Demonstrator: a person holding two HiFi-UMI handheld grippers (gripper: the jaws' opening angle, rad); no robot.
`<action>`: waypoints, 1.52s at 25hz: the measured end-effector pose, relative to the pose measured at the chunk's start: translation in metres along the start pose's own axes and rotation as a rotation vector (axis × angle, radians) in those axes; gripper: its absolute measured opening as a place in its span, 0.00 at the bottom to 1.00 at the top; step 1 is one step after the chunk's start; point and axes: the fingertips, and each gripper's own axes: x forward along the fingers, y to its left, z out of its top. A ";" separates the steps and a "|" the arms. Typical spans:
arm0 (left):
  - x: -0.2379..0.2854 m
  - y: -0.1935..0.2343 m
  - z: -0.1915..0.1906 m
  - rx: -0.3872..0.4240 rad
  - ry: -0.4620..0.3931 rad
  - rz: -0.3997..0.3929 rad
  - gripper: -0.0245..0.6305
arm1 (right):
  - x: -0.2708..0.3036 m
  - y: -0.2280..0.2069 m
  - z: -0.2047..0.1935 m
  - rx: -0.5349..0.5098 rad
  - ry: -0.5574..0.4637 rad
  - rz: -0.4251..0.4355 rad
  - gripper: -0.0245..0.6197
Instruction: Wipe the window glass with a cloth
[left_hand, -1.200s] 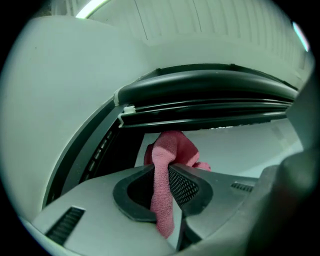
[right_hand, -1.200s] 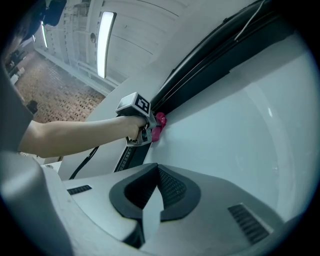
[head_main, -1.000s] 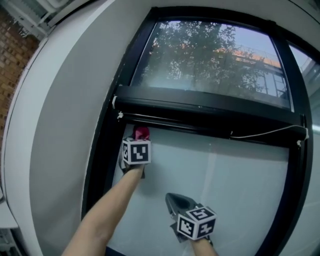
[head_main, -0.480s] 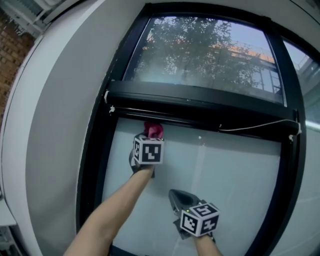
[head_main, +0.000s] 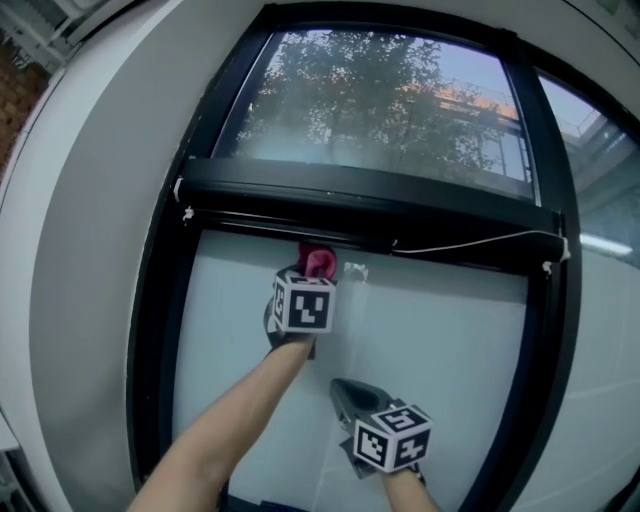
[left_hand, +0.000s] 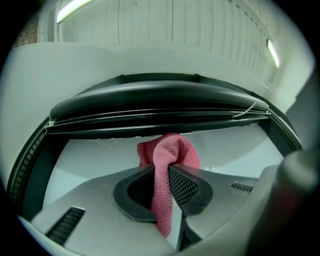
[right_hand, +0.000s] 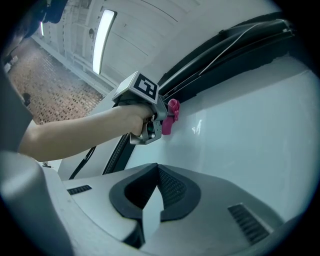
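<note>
Your left tool (head_main: 309, 282) is clamped on the pink cloth (head_main: 320, 262): in the left gripper view its jaws pinch the middle of the cloth (left_hand: 169, 152), with a bunched wad bulging out past the tips and a strip hanging back toward the camera between the ribbed pads of the tool (left_hand: 162, 181). The wad sits at the very top of the lower pane of window glass (head_main: 440, 330), just under the black crossbar (head_main: 360, 205) and a little left of the pane's middle. From the right gripper view the cloth (right_hand: 172, 111) looks pressed against the pale glass (right_hand: 250, 130), with your hand (right_hand: 134, 119) wrapped round the left tool (right_hand: 161, 120) and its marker cube (right_hand: 142, 86) facing up. Your left forearm (head_main: 225, 430) reaches up from the bottom of the head view to that tool. Your right tool (head_main: 352, 396) hangs lower and to the right, well below the cloth, pointing at the same pane. Its jaws are together at the tips with nothing between them (right_hand: 153, 192), and only bare glass lies ahead of them; whether the tips touch the pane is not clear. A thin white cord (head_main: 470, 240) runs along the underside of the crossbar toward the right side of the frame. Above the bar, the upper pane (head_main: 300, 130) shows a leafy tree (head_main: 380, 95) outside.
</note>
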 end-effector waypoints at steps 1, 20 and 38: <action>0.000 -0.010 0.001 0.001 -0.002 -0.008 0.12 | -0.006 -0.004 0.000 0.001 0.002 -0.008 0.04; 0.003 -0.218 0.018 -0.025 -0.025 -0.213 0.11 | -0.149 -0.101 -0.016 0.012 0.049 -0.207 0.04; -0.001 -0.409 0.035 -0.104 -0.051 -0.454 0.12 | -0.264 -0.166 -0.029 0.014 0.081 -0.369 0.04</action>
